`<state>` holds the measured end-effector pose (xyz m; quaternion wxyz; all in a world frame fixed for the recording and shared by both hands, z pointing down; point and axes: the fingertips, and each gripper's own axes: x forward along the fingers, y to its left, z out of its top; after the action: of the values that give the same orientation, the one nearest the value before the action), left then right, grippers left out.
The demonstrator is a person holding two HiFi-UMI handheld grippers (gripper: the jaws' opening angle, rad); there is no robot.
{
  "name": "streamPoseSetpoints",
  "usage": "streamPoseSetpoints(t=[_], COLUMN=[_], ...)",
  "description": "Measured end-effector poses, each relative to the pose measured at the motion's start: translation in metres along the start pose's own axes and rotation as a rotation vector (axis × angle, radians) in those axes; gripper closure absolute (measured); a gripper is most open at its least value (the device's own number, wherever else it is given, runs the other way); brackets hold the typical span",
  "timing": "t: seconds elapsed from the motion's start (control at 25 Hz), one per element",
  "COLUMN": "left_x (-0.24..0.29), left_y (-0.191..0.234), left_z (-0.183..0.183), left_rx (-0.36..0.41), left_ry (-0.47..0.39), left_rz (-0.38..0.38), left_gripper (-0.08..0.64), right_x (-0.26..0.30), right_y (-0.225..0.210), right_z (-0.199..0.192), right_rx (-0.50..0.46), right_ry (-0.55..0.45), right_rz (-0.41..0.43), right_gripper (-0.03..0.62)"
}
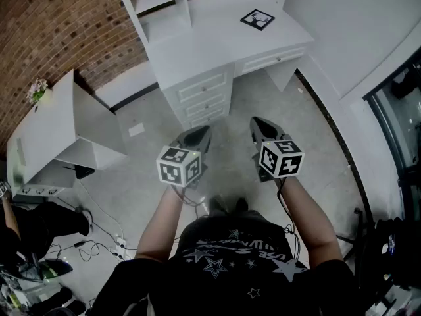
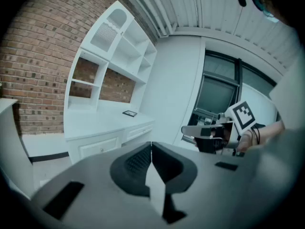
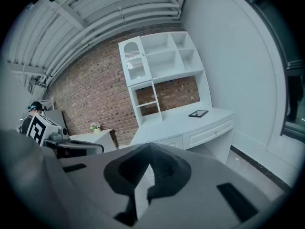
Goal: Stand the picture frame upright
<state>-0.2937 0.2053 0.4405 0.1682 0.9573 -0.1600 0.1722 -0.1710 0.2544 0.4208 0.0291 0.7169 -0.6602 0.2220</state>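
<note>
Person stands at lower centre of head view, left gripper (image 1: 202,133) and right gripper (image 1: 258,124) held out side by side over grey floor (image 1: 329,176). Both sets of jaws pressed together, nothing between them. Picture frame (image 1: 257,19) lies flat, face up, on white desk (image 1: 197,51) at upper right of frame, well apart from both tools. Task apparently not started: frame untouched. Likely left to do: approach desk, open jaws, take frame by an edge, tip it up, leave it standing.
</note>
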Motion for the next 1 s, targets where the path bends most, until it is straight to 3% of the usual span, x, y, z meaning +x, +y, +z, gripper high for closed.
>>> streamPoseSetpoints(t=[0.72,1.0], left_x=[0.001,0.016], left_y=[0.030,0.038], left_z=[-0.004,-0.005], left_rx=[0.011,0.002], left_ry=[0.001,0.012], left_rz=[-0.027,-0.033], left_gripper=[0.543,0.543], right_x=[0.025,0.031], right_y=[0.003,-0.029], right_z=[-0.009,-0.015], right_rx=[0.034,0.087], right_ry=[-0.010,0.012], right_rz=[-0.035,-0.074], right_gripper=[0.579,0.578])
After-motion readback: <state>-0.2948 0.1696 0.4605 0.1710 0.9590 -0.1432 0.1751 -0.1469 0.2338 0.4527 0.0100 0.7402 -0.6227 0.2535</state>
